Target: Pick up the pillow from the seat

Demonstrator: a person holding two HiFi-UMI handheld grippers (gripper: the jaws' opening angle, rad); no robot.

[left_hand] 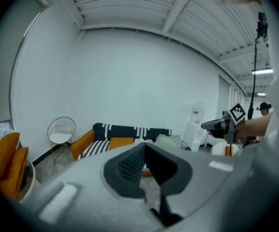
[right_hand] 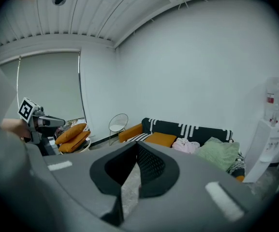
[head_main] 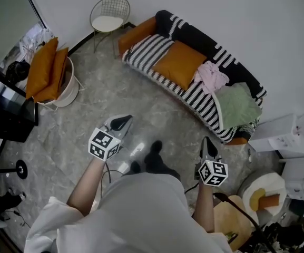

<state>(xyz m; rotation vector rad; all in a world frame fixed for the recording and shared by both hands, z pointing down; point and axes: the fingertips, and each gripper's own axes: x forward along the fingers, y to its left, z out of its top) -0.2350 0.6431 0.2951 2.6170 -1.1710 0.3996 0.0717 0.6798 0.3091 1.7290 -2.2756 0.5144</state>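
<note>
An orange pillow (head_main: pixel 180 62) lies on the seat of a black-and-white striped sofa (head_main: pixel 146 54) across the room. It shows too in the left gripper view as the pillow (left_hand: pixel 121 142) and in the right gripper view as the pillow (right_hand: pixel 161 139). My left gripper (head_main: pixel 123 122) is held over the floor, well short of the sofa, shut and empty. My right gripper (head_main: pixel 206 143) hangs nearer the sofa's right end, also shut with nothing in it. Their jaws (left_hand: pixel 144 147) (right_hand: pixel 137 146) point toward the sofa.
A pink cloth (head_main: pixel 211 77) and a green pillow (head_main: pixel 237 105) lie on the sofa's right half. A wire chair (head_main: pixel 109 15) stands at the back, a white round chair with two orange cushions (head_main: pixel 49 70) at the left. White cabinets (head_main: pixel 283 136) stand at the right.
</note>
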